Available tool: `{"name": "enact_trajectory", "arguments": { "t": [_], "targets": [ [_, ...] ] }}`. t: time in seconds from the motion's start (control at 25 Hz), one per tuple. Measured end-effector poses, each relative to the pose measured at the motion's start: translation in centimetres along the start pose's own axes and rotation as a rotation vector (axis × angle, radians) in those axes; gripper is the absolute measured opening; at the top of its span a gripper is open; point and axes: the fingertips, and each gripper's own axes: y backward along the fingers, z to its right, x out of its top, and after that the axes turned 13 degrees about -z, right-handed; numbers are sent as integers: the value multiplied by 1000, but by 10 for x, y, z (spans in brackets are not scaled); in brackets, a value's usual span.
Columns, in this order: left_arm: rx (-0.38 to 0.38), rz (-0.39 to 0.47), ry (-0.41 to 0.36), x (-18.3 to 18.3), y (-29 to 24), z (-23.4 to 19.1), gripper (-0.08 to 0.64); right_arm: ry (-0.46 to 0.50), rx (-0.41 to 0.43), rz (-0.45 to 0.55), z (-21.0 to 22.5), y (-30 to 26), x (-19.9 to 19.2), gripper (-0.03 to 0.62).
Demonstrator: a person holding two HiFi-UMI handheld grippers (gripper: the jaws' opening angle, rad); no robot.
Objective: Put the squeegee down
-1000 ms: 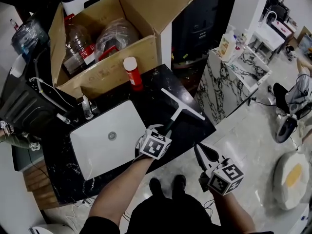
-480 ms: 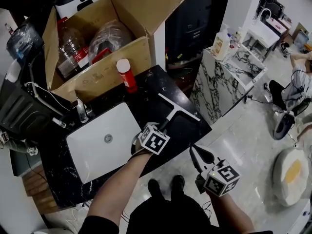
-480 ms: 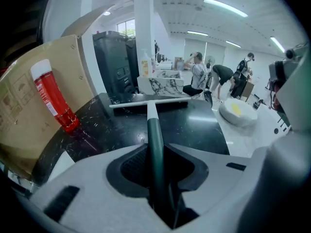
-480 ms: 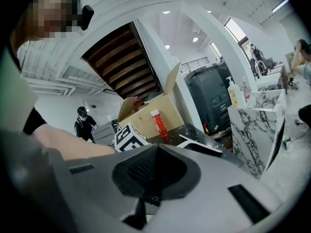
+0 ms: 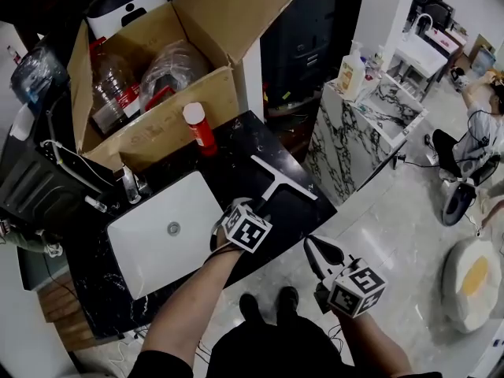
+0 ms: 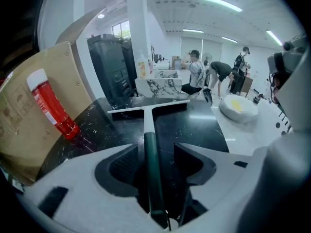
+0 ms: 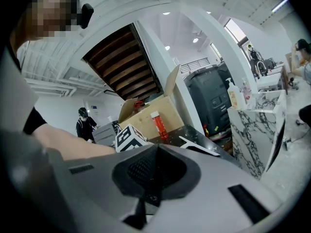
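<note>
The squeegee (image 5: 279, 184) lies flat on the black marble desk (image 5: 236, 152), near the corner at the desk's 4 o'clock side in the head view. Its white blade bar sits at the far end. The handle runs back from it toward 7 o'clock, white at first and dark green nearer the person.

The left gripper (image 6: 156, 149) points steeply down over that green part. Its jaws have just been opening and now stand spread wide, with the handle lying between them. In the left gripper view there is a clear gap on each side, so neither pad presses on the handle and the desk carries the squeegee.

The right gripper (image 5: 317, 248) is at about 4 o'clock from the left one, past the desk's edge and over the pale floor. Its jaws are pressed together with nothing between them.

A white sink (image 5: 150, 254) is let into the desk at 9 o'clock from the left gripper, with a faucet (image 5: 130, 186) at its far rim. A red bottle (image 5: 198, 130) with a white cap stands upright at 11 o'clock from the squeegee, well apart from it. It is just in front of an open cardboard box (image 5: 181, 105) that holds bagged items. At 2 o'clock from the squeegee, beyond the desk's edge, is a white-veined marble counter (image 5: 370, 109) with a pump bottle (image 5: 349, 73) on it.
</note>
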Motion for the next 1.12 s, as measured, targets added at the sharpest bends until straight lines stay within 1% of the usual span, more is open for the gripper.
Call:
{"name": "enact_trajectory", "arguments": {
  "t": [0.08,0.24,0.28,0.36,0.4,0.48,0.64,0.68,0.76,0.84,0.96,1.08,1.12],
  "targets": [
    [23,44,20,5,12,-4,242,7,8,5,0,0,4,6],
    [32,114,55,14,38,-8,232,12,30,34,2,4,16,6],
    [40,126,56,15,45,-9,221,18,34,38,4,4,19,6],
    [53,137,60,14,59,-11,157,15,57,49,4,2,24,6],
    [57,142,66,13,66,-12,146,10,73,53,4,1,26,6],
    [65,174,80,15,83,-13,146,24,90,47,5,1,29,6],
    [40,252,131,19,116,-2,146,56,118,34,7,3,37,6],
    [44,273,138,19,123,1,132,61,129,34,6,2,39,6],
    [57,337,142,21,142,7,101,78,153,36,1,1,45,6],
    [60,421,163,27,162,13,101,101,168,37,-3,0,50,6],
    [57,513,216,29,186,17,77,128,170,35,-8,-1,59,6],
    [47,580,290,18,207,14,74,148,171,30,-18,-2,65,6],
    [45,600,314,14,214,12,55,160,172,25,-22,-3,67,6]
  ]
}}
